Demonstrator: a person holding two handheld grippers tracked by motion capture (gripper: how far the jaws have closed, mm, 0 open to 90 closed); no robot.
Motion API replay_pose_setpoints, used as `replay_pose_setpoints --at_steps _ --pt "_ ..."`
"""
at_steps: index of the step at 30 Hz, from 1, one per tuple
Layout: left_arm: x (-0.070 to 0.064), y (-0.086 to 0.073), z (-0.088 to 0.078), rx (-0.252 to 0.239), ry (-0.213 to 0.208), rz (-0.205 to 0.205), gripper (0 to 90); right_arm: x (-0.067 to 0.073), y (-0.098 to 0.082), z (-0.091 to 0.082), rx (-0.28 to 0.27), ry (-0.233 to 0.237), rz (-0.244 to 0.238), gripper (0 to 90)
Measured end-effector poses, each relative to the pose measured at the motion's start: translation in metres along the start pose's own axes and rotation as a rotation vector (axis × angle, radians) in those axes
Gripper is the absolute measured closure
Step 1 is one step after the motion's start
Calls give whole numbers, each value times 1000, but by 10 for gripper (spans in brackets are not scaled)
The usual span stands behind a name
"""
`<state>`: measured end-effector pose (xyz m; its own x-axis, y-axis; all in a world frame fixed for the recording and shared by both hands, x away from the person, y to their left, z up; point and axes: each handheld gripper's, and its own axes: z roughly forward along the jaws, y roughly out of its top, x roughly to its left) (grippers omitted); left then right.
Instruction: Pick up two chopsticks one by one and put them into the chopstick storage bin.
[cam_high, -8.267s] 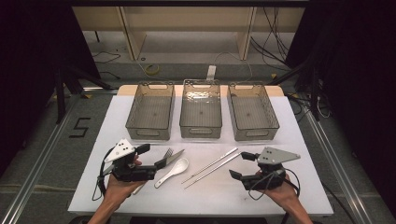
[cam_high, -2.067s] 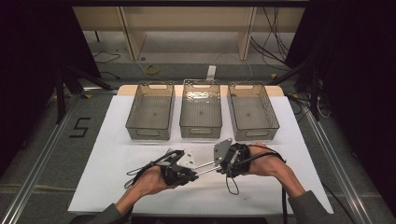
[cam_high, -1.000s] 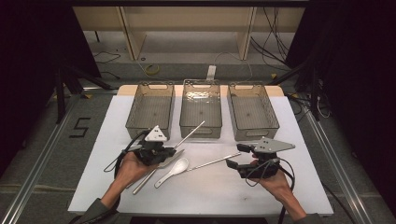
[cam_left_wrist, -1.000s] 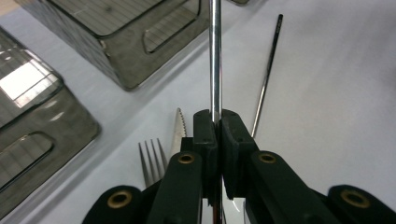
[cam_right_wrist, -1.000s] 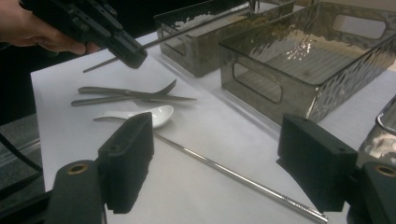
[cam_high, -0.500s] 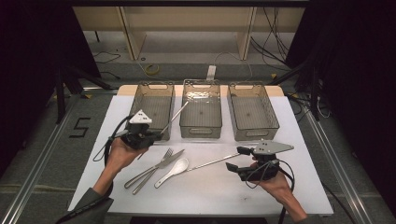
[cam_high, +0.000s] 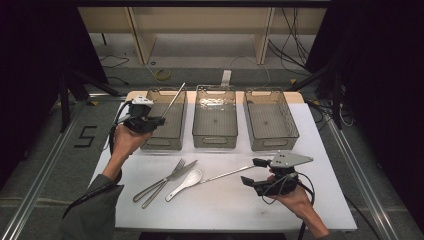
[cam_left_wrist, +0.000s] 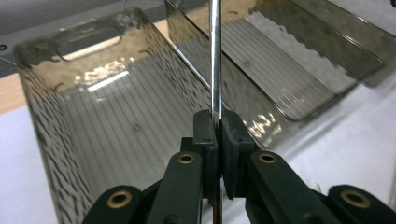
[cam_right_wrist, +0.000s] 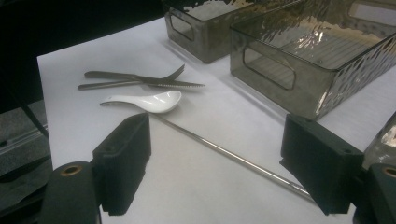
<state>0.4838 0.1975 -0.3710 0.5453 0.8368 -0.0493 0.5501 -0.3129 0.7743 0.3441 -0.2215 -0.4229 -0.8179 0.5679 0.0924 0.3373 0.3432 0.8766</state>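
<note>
While your left gripper (cam_left_wrist: 217, 140) is pinching the metal chopstick (cam_left_wrist: 215, 56) tight between its jaws, you are keeping the rod pointed up and away, so its free end is rising toward the top of the left gripper view. In the high view that gripper (cam_high: 159, 120) is sitting at the upper left of the frame, just at the near left corner of the left bin (cam_high: 165, 120), with the chopstick (cam_high: 174, 99) slanting up across the bin's open top. Gripping it near one end is leaving most of its length free to swing over the rim, which looks like the reason for the hold.

Your right gripper (cam_right_wrist: 215, 163) is standing wide open with nothing between its jaws. The second chopstick (cam_right_wrist: 229, 156) is lying flat on the white table (cam_right_wrist: 93, 42) and running between the pads without touching either, so you seem to be lined up to take it. In the high view this gripper (cam_high: 252, 172) is resting at the lower right. Left of it, near frame centre, the white spoon (cam_high: 186, 183), the fork (cam_high: 160, 181) and the knife (cam_high: 172, 182) are lying together, in front of the empty middle bin (cam_high: 215, 117) and right bin (cam_high: 270, 120).
</note>
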Motion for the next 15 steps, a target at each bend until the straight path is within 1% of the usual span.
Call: replay_pose_setpoints --at_steps 4,6,8,10,15 --pt "7 11 3 -12 13 -11 850 0 0 0 2 4 6 252" --pt "9 16 4 -19 25 -7 850 0 0 1 3 8 3 251" --pt "13 21 7 -25 32 -13 850 1 0 1 1 10 2 250" --pt "17 25 10 -26 43 -7 850 2 0 1 2 11 -3 248" --pt "28 32 15 -38 59 -28 850 1 0 1 0 15 0 248"
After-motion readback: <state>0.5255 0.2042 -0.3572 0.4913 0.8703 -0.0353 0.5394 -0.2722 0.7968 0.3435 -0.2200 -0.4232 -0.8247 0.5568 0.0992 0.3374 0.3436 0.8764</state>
